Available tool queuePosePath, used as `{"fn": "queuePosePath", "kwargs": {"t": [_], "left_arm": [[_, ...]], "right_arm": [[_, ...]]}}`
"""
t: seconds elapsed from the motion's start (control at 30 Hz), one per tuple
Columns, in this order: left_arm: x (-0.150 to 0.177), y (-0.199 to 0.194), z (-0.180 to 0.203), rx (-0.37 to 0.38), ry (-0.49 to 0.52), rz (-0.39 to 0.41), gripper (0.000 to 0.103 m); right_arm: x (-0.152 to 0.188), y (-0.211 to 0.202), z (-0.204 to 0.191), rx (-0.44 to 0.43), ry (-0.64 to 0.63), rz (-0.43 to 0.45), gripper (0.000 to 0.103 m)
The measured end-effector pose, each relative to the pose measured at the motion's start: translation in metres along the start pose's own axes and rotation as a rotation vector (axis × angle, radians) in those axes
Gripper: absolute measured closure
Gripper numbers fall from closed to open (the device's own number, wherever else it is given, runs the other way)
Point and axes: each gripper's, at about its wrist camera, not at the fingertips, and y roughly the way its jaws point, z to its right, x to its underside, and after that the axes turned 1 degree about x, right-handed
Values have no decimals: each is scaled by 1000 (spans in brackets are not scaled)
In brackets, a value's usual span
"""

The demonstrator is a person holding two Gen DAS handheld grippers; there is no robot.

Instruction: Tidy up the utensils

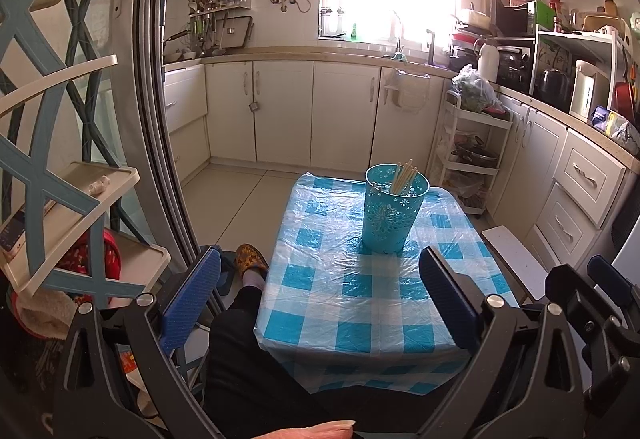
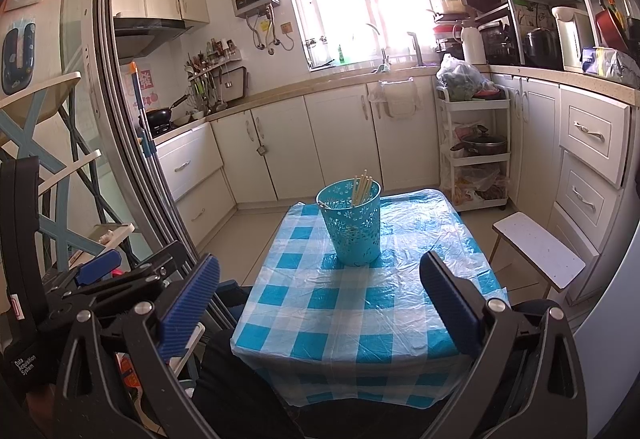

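I held my left gripper [image 1: 320, 295] over the near edge of the small table covered with a blue-and-white checked plastic cloth [image 1: 360, 303], its two blue ribbed fingers [image 1: 192, 299] spread wide with nothing between them. My right gripper [image 2: 320, 299] was in the same condition: fingers fully apart, empty, positioned above the near edge of the tabletop. In the right wrist view, the left gripper body appeared at the lower left, beside the table's left edge. The perforated turquoise plastic utensil holder [image 1: 394, 213] stood upright on the tabletop, toward the far edge and roughly centred between the left and right edges. A bundle of pale wooden chopsticks [image 1: 404, 177] leaned inside it against the right part of its rim, tips projecting above the rim. A metal utensil handle also rested at the left of the rim, but its type could not be determined. The remaining tabletop surface carried only the cloth. A white stool [image 2: 538, 249] stood on the floor beside the right edge of the table. My dark trouser leg [image 1: 248, 367] and patterned slipper [image 1: 251, 259] were visible at the left edge of the table in the left wrist view.
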Motion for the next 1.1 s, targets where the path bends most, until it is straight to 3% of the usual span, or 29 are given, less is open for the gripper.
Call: {"fn": "queuePosePath", "kwargs": {"t": [0.37, 0.77, 0.9, 1.1], "left_arm": [[2, 9, 6, -10, -3, -23, 7], [3, 46, 8, -3, -30, -51, 7], [2, 67, 12, 4, -20, -67, 7], [2, 117, 17, 17, -22, -174, 7]], "right_arm": [[3, 7, 6, 1, -1, -26, 7], [2, 46, 15, 20, 0, -108, 7], [3, 81, 29, 46, 11, -162, 7], [8, 183, 77, 148, 7, -285, 7]]}}
